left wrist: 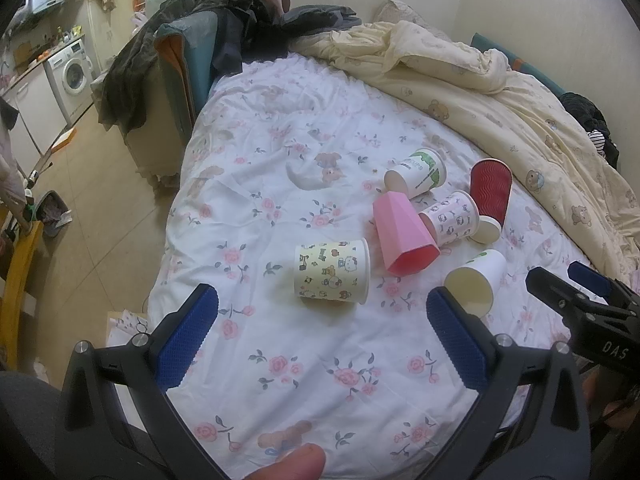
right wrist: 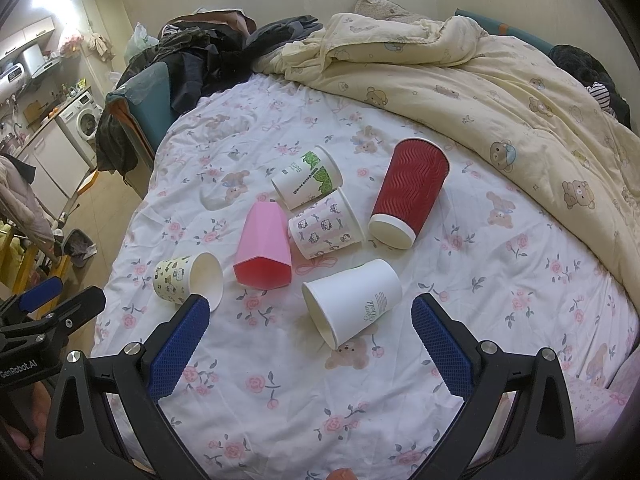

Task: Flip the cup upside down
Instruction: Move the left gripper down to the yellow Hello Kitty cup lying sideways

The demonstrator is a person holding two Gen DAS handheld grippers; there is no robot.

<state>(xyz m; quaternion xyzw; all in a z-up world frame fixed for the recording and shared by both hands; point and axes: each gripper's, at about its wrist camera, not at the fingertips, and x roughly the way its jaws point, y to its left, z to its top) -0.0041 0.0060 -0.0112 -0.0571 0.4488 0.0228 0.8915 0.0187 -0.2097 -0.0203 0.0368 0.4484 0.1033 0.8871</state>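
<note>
Surface: floral bedsheet (right wrist: 280, 392) over a soft mattress; a cream quilt (right wrist: 500, 92) is heaped toward 1 o'clock in the right wrist view.

Cups: six, all lying on their sides near mid-bed, none upright and none inverted.

White cup (right wrist: 352, 300): nearest the right gripper, just beyond its fingertips at 12 o'clock, mouth turned toward 7 o'clock; in the left wrist view it lies at about 2 o'clock.

Cartoon cup (left wrist: 332, 272): just beyond the left gripper at 12 o'clock, with its rim at the right; the likeliest target for that side.

Pink faceted cup (right wrist: 264, 248): between the two, mouth facing the cameras.

Farther cups: a kitten-print cup (right wrist: 326, 228), a green-leaf cup (right wrist: 308, 180) and a red ribbed cup (right wrist: 408, 192), toward 12 to 1 o'clock.

Left gripper (left wrist: 322, 324): spread wide, empty, above the sheet.

Right gripper (right wrist: 310, 322): spread wide, empty, its pads either side of the white cup's near end but not touching it.

Handling (judged): paper cups are very light, thin-walled and easily crushed; they may roll on the yielding bedding.

Hold (judged): pinch gently across the side wall at mid-height, clear of the open rim, so the mouth can be turned down.

Progress (judged): no cup taken up yet.
</note>
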